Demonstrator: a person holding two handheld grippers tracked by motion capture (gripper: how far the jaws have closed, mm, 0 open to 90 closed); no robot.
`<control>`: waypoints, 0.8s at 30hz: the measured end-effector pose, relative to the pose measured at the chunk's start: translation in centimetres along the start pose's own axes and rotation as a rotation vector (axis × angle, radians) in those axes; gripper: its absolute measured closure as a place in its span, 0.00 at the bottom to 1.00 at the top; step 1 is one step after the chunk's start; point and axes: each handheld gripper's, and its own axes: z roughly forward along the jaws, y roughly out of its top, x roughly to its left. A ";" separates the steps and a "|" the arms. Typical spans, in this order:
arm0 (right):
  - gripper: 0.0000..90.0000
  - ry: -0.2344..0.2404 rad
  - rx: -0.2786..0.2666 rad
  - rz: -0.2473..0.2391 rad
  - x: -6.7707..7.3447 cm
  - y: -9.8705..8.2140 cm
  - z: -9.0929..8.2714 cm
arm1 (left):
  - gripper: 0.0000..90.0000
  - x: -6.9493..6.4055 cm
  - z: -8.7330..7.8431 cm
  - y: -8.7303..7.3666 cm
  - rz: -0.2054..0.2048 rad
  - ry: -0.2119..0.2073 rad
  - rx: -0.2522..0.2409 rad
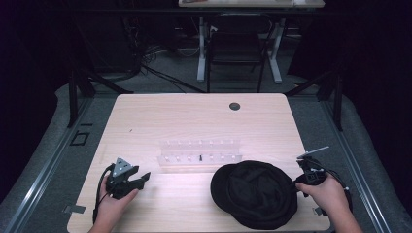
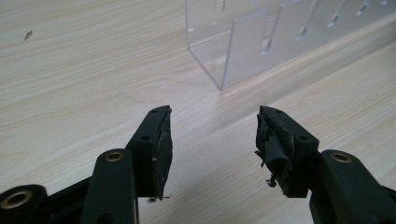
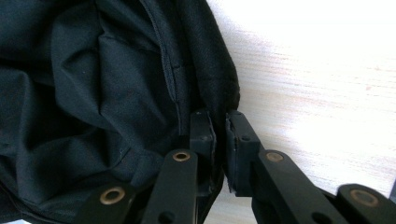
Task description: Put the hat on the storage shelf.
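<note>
The right gripper (image 3: 220, 122) has its jaws narrowly parted around the black hat's (image 1: 255, 194) brim. The left gripper (image 2: 212, 135) gapes wide, holding nothing, near the clear rack (image 2: 280, 42).

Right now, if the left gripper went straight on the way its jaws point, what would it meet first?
Probably the clear acrylic rack: the open left gripper points over bare light wooden table toward the rack's near corner. Depth is unclear, so it might graze the tabletop first.
</note>
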 end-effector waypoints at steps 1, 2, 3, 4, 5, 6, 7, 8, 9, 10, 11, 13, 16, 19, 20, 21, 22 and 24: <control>0.90 0.007 -0.003 0.011 -0.1 0.0 0.2 | 0.51 0.0 0.0 0.0 0.000 0.001 0.000; 0.90 0.013 -0.017 0.029 0.0 0.0 0.5 | 0.51 0.0 0.0 0.0 0.000 0.001 0.000; 0.90 0.020 -0.007 0.027 -0.2 0.0 0.5 | 0.51 0.0 0.0 0.0 0.001 0.001 0.000; 0.90 0.028 -0.029 0.040 -0.2 -0.1 0.7 | 0.51 0.0 0.0 0.0 0.000 0.001 0.000; 0.90 0.028 -0.029 0.040 -0.2 -0.1 0.7 | 0.51 0.0 0.0 0.0 0.000 0.001 0.000; 0.90 0.017 -0.010 0.028 -0.3 0.0 0.7 | 0.51 0.0 0.0 0.0 0.001 0.001 0.001; 0.90 0.027 -0.004 0.033 -0.4 0.0 0.8 | 0.51 0.0 0.0 0.0 0.002 0.001 0.000; 0.90 0.027 -0.004 0.033 -0.4 0.0 0.8 | 0.51 0.0 0.0 0.0 0.002 0.001 0.000; 0.90 0.029 -0.001 0.031 -0.5 -0.1 0.8 | 0.51 0.0 0.0 0.0 0.000 0.001 -0.001; 0.90 0.029 -0.001 0.031 -0.5 -0.1 0.8 | 0.51 0.0 0.0 0.0 0.000 0.001 -0.001; 0.91 0.027 0.001 0.033 -0.5 -0.1 0.8 | 0.51 0.0 0.0 0.0 0.000 0.002 0.000; 0.92 0.030 0.000 0.035 -0.5 -0.1 0.9 | 0.51 0.0 0.0 0.0 0.000 0.001 -0.001; 0.94 0.044 -0.007 0.038 -0.4 -0.1 0.9 | 0.51 0.0 0.0 0.0 0.002 0.001 0.000; 0.96 0.045 -0.005 0.041 -0.3 -0.1 0.8 | 0.51 0.0 0.0 0.0 0.004 0.002 0.004; 0.96 0.045 -0.005 0.041 -0.3 -0.1 0.8 | 0.51 0.0 0.0 0.0 0.004 0.002 0.004; 0.96 0.050 -0.003 0.034 -0.4 0.0 0.7 | 0.51 0.0 0.0 0.0 0.004 0.002 0.004; 0.96 0.050 -0.003 0.034 -0.4 0.0 0.7 | 0.51 0.0 0.0 0.0 0.004 0.002 0.004; 0.96 0.046 -0.005 0.036 -0.4 0.0 0.7 | 0.51 0.0 0.0 0.0 0.003 0.002 0.005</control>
